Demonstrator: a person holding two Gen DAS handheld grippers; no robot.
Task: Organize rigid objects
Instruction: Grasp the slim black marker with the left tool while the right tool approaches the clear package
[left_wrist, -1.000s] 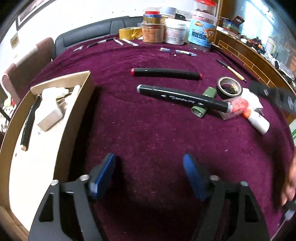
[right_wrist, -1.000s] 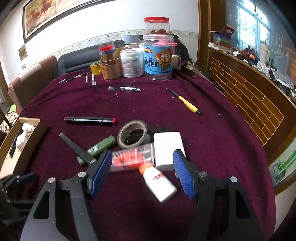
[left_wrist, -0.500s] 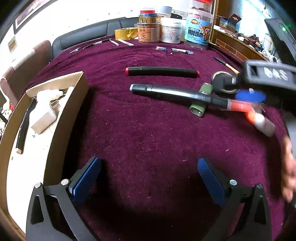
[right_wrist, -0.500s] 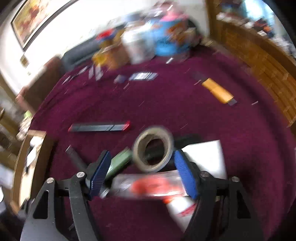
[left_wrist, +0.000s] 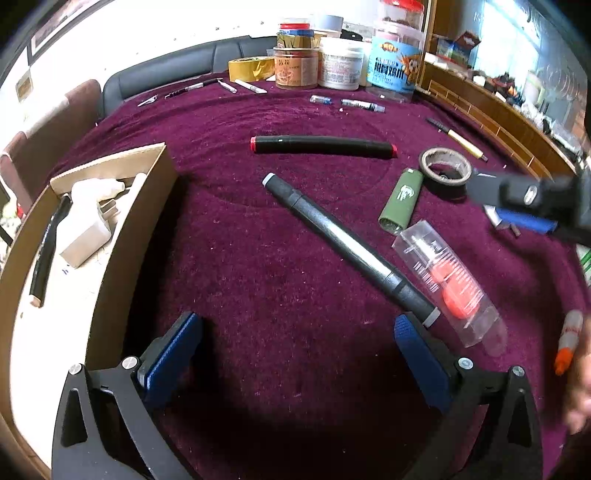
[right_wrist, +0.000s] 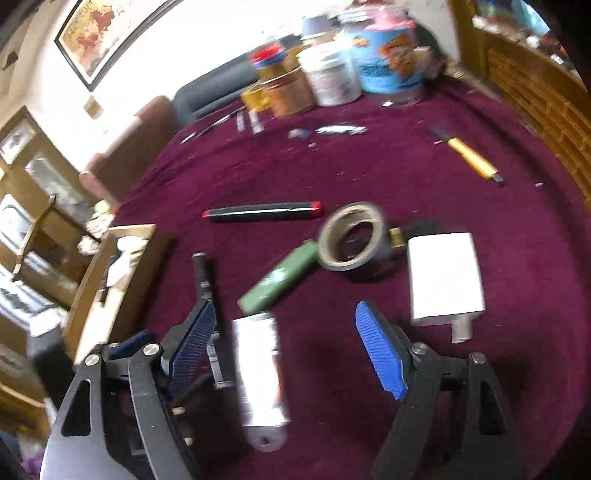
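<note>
My left gripper (left_wrist: 295, 350) is open and empty just above the purple cloth. A long black marker (left_wrist: 347, 247) lies diagonally, its near end beside the left gripper's right finger (left_wrist: 417, 350). A clear packet with an orange part (left_wrist: 450, 284) lies right of it. A green lighter (left_wrist: 400, 201), a tape roll (left_wrist: 445, 170) and a red-tipped black marker (left_wrist: 321, 146) lie beyond. My right gripper (right_wrist: 286, 347) is open over the clear packet (right_wrist: 260, 373), touching nothing. It also shows at the right of the left wrist view (left_wrist: 524, 206).
A cardboard box (left_wrist: 122, 236) at the left holds a white charger (left_wrist: 83, 236) and a black stick. A white adapter (right_wrist: 443, 273) lies at the right. Jars (left_wrist: 340, 66) and pens stand at the back. A yellow knife (right_wrist: 469, 158) lies far right. A glue bottle (left_wrist: 567, 343) is near a hand.
The long black marker has swung from lying across to diagonal, and the clear packet moved nearer. My right gripper moved left and back over the packet. My left gripper stayed open.
</note>
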